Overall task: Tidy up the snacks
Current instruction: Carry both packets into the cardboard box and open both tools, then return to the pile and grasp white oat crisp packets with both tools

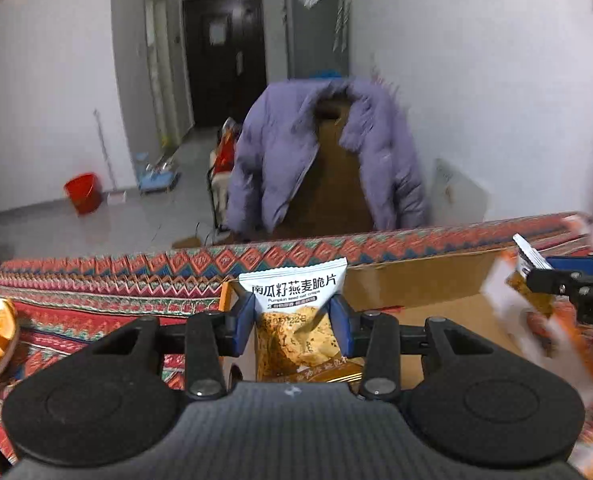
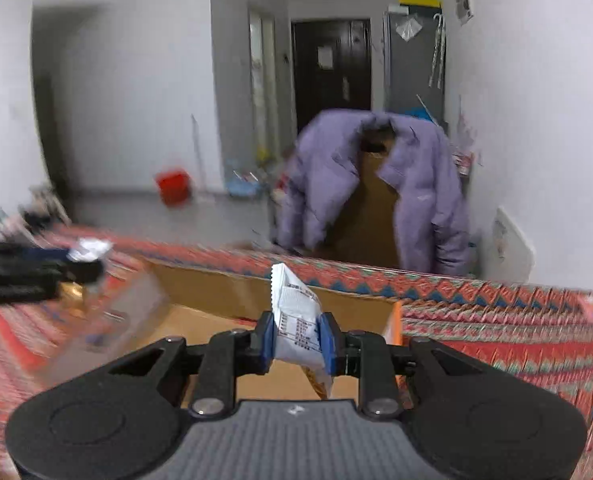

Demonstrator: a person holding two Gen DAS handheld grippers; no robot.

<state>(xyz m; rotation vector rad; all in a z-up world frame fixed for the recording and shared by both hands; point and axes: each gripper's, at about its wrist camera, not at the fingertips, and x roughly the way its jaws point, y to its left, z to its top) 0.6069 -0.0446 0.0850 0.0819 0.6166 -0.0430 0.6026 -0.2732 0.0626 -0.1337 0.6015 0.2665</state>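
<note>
Left claw (image 1: 292, 322) clamped on an upright pumpkin-seed crisp packet (image 1: 294, 312) over the open cardboard box (image 1: 408, 280) on the patterned-cloth table (image 1: 96, 280), right claw (image 2: 295, 338) clamped on a second white snack packet (image 2: 298, 328) above the same box.

snack packet (image 1: 296, 312): glossy plastic film, white top, crinkly
second packet (image 2: 298, 332): same shiny film, creased
cardboard box (image 1: 416, 280): matt brown card behind the packets
tablecloth (image 1: 96, 284): woven patterned cloth under the box
gripper pads (image 1: 243, 322): blue, rubbery-looking, matt
jacket (image 1: 280, 152): puffy purple fabric, soft sheen, beyond the box
</note>
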